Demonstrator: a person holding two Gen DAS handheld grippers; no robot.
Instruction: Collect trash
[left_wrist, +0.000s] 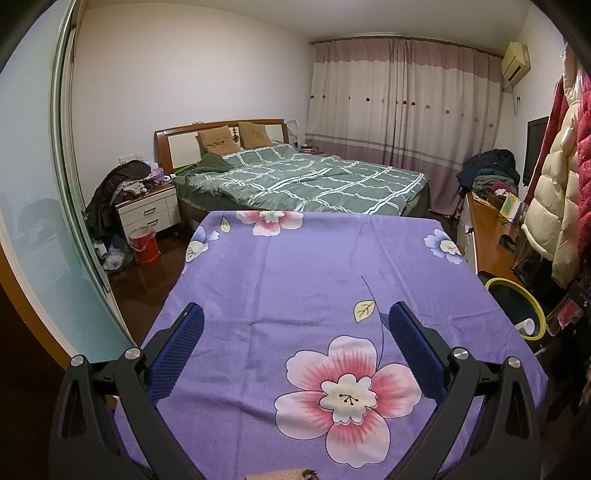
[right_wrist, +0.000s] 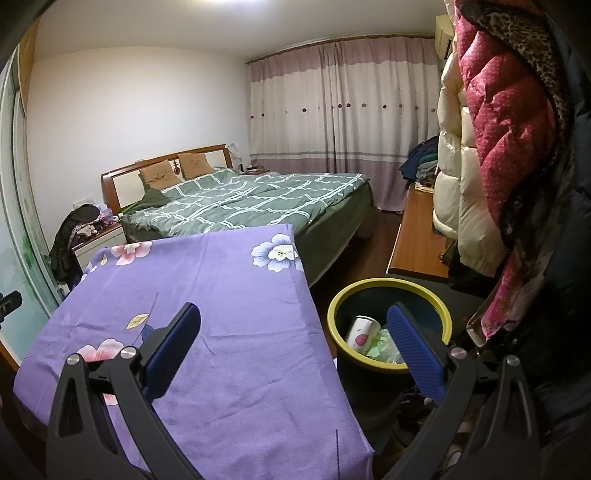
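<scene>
Trash bin (right_wrist: 388, 295), dark with a yellow rim, stands upright on the floor just right of the table, mouth facing up. Inside: a white paper cup (right_wrist: 361, 331) with a pink print, tipped on its side, long axis slanting with the open end up and toward the far right, resting against crumpled greenish wrappers (right_wrist: 382, 343). The left wrist view catches the same bin (left_wrist: 513, 286) at the table's right edge, cup (left_wrist: 526, 326) peeking at the rim.

Progress, judged: trash already binned, purple floral tablecloth (left_wrist: 314, 266) bare, no litter visible on it. Looks near done or finished; anything left would be out of frame.

Left gripper (left_wrist: 295, 325) hovers over the cloth, fingers spread wide, holding nothing. Right gripper (right_wrist: 295, 325) also spread and empty, straddling table edge and bin, right finger over the bin mouth.

Far: bed (left_wrist: 303, 177), curtains (left_wrist: 402, 99). Coats (right_wrist: 491, 147) hang at right.
</scene>
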